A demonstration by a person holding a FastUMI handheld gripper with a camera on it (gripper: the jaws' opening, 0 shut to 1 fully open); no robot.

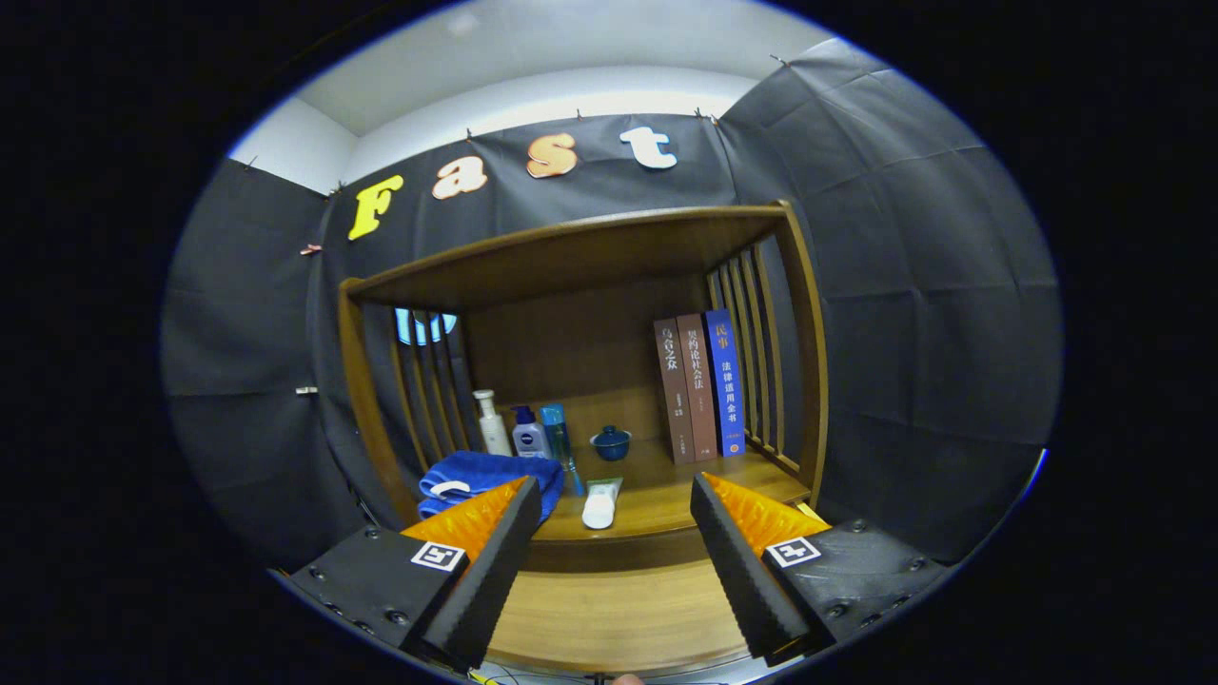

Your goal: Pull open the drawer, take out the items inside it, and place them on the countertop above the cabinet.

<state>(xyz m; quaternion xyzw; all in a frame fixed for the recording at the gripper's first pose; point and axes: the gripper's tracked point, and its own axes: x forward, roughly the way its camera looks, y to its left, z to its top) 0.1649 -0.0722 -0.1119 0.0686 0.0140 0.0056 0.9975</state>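
The gripper [609, 542] is built of two wedge-shaped fingers [495, 561] whose facing sides are ribbed in fine ridges. Each finger sits on a dark, matte, blocky mount studded with round screws. Each mount carries a small square tag printed with a black-and-white pattern near the finger's base.

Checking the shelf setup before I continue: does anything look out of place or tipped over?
The white tube lies flat ahead of the open gripper, while the bottles behind it stand upright. Nothing spilled or damaged.
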